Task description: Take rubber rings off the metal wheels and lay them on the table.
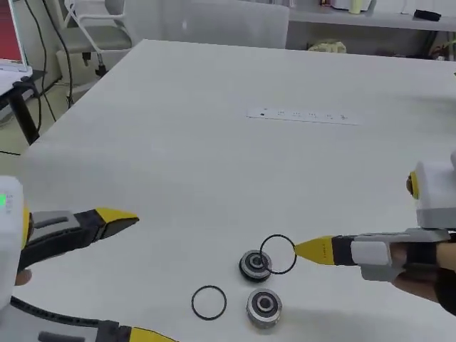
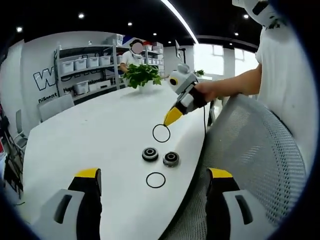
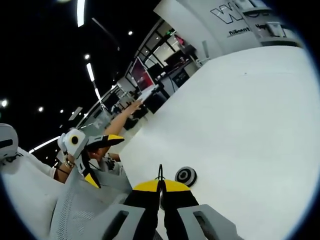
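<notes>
Our right gripper (image 3: 160, 187) has its jaws clenched on the edge of a thin black rubber ring (image 3: 160, 172), which in the right gripper view shows edge-on as a dark line rising from between the yellow tips. In the head view the same gripper (image 1: 303, 249) comes in from the right, and the rubber ring (image 1: 278, 254) spreads out ahead of its tips as an open circle. The left gripper view shows that ring (image 2: 161, 133) hanging from the right gripper (image 2: 172, 117), lifted off the white table (image 1: 214, 142).

Just ahead of the right tips in the head view sits the first wheel (image 1: 254, 263); the held ring overlaps its edge there, though from the left gripper's side the ring looks clear of this wheel (image 2: 150, 154). The second wheel (image 1: 264, 306) stands just beside the first, nearer to us. A second ring (image 1: 209, 302) lies flat on the table beside that wheel.

Our left gripper (image 1: 139, 276) has its jaws spread wide and grasps nothing. In its own view the left gripper (image 2: 154, 174) frames the second ring (image 2: 155, 180) between its tips, with both wheels beyond. Far past both grippers, a white power strip (image 1: 303, 115) lies on the table.
</notes>
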Demonstrator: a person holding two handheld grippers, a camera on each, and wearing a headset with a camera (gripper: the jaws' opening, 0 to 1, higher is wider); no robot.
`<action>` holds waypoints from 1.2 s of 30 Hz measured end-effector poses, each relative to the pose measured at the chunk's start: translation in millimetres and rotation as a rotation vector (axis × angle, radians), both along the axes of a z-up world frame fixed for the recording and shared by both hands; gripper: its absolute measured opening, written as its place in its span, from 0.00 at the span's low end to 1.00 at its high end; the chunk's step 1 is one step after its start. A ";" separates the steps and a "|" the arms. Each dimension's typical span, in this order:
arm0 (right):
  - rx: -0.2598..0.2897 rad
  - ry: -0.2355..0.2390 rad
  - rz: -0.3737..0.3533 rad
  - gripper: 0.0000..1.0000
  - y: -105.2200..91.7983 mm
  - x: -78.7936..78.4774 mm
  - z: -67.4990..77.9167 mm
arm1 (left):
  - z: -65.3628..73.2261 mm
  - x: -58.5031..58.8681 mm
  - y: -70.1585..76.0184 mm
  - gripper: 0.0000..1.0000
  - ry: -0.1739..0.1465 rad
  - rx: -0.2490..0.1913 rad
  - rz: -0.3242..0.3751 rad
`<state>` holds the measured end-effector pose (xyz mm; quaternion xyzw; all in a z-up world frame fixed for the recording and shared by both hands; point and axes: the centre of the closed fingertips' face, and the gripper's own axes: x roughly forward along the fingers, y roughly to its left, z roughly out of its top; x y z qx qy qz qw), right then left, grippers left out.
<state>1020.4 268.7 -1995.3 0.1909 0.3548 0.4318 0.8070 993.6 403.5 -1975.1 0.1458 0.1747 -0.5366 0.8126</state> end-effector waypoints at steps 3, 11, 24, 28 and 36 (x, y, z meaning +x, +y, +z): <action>0.009 -0.007 0.005 0.00 1.5 0.1 2.2 | -4.5 -0.5 1.1 0.82 -0.001 -0.013 0.014; 0.040 -0.036 0.025 0.00 8.7 -1.8 10.6 | -9.7 -0.5 -2.4 0.84 0.045 -0.029 0.025; 0.078 -0.030 0.074 0.00 41.1 -10.8 14.2 | -13.9 0.5 -0.1 0.81 0.068 -0.020 0.044; 0.063 -0.030 0.101 0.00 52.5 -14.7 7.3 | -15.0 -1.1 -0.4 0.81 0.078 -0.021 0.037; -0.004 -0.083 0.137 0.00 65.0 -17.9 -11.0 | -16.2 -2.9 -1.3 0.79 0.071 -0.005 0.022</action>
